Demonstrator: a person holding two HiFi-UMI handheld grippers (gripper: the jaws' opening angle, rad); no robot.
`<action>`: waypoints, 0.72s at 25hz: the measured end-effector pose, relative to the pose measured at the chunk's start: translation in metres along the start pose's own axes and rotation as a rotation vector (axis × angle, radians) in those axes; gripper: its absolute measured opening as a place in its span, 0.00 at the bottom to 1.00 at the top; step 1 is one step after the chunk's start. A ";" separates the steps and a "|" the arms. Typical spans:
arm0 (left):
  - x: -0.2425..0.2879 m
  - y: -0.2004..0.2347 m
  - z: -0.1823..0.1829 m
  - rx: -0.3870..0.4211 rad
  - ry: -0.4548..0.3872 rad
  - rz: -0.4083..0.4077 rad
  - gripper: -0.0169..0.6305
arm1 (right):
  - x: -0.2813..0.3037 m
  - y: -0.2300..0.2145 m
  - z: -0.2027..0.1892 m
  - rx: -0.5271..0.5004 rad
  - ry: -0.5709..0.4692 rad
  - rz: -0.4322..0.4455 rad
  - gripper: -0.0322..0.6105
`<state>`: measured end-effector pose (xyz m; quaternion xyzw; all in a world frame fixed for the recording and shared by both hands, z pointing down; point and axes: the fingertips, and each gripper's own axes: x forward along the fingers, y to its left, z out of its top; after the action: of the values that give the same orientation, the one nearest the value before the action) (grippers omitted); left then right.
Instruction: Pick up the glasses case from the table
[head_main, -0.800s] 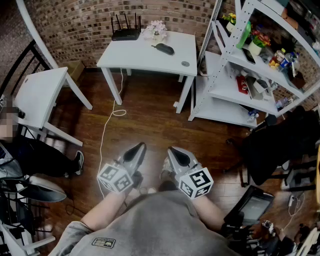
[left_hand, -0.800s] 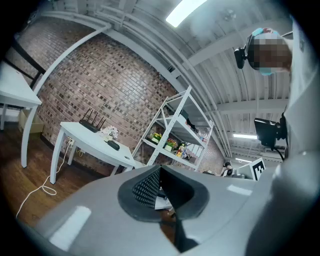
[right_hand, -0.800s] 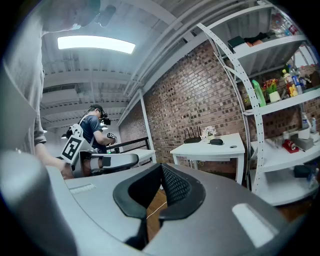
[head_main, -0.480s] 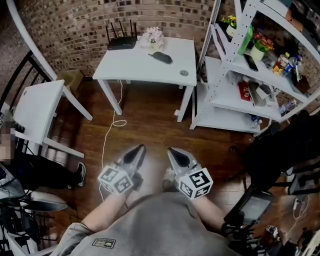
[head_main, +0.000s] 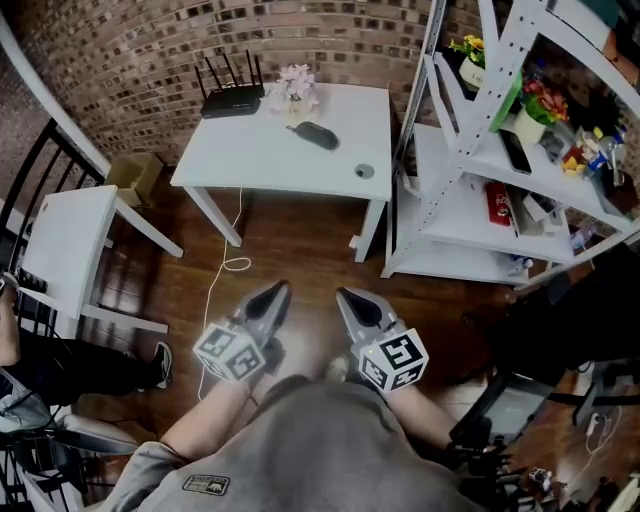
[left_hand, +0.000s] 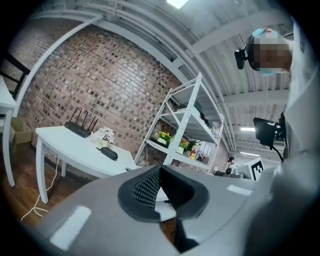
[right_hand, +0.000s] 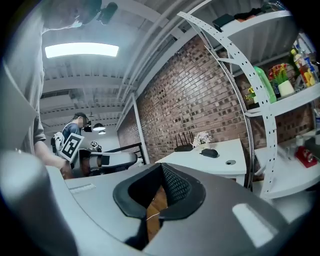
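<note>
Well back from the glasses case (head_main: 315, 135), my left gripper (head_main: 279, 291) and right gripper (head_main: 345, 296) both have fingers pressed together.

Empty left tool (left_hand: 159, 172) with jaws together, dark glasses case (left_hand: 108, 153) on white table (left_hand: 60, 142), brick wall (left_hand: 100, 85) behind
</note>
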<state>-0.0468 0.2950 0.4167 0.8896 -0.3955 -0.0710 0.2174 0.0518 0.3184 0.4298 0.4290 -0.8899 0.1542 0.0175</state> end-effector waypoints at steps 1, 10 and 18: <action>0.009 0.003 0.001 -0.002 -0.003 0.004 0.03 | 0.005 -0.009 0.001 0.000 0.001 0.001 0.07; 0.061 0.043 0.012 -0.036 0.009 0.028 0.03 | 0.053 -0.053 0.014 0.015 0.033 0.006 0.07; 0.127 0.104 0.033 -0.046 0.037 -0.024 0.03 | 0.119 -0.104 0.026 0.026 0.039 -0.065 0.07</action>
<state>-0.0408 0.1293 0.4389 0.8901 -0.3792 -0.0660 0.2441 0.0596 0.1595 0.4513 0.4549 -0.8728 0.1737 0.0344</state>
